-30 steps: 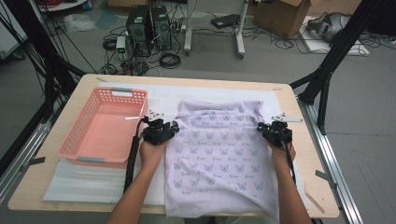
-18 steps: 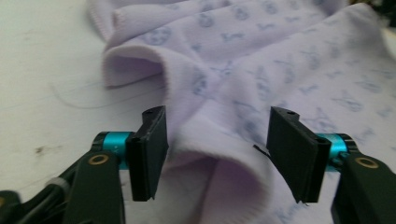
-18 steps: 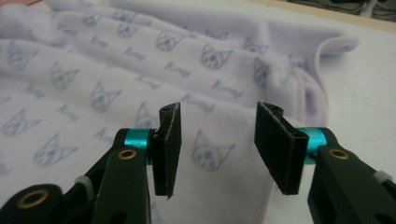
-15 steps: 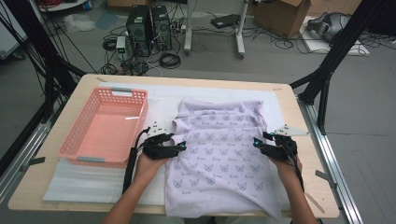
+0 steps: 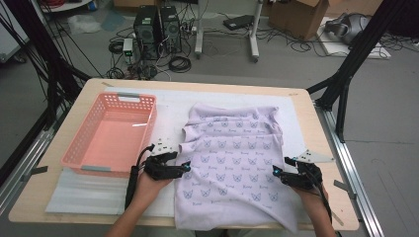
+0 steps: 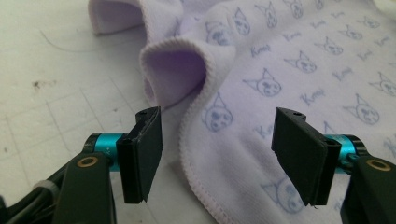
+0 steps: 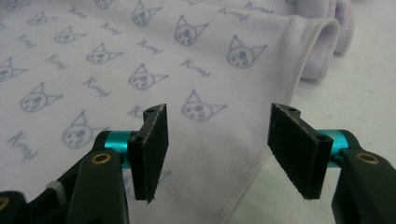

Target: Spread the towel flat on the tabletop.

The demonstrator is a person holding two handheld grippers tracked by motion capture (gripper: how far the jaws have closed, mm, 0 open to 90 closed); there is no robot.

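Lilac cat-print cloth (image 5: 232,163) lying rumpled on the tabletop (image 5: 306,106), right of a pink basket (image 5: 111,136)
Left claw (image 5: 184,168) and right claw (image 5: 277,171) are hovering at the cloth's left and right edges, jaws having just been opening and now standing spread, each straddling a hem without pinching it

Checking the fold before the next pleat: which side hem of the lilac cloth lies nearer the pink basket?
The hem by the left gripper: that side of the lilac cloth faces the pink basket; the other hem lies by the right gripper.
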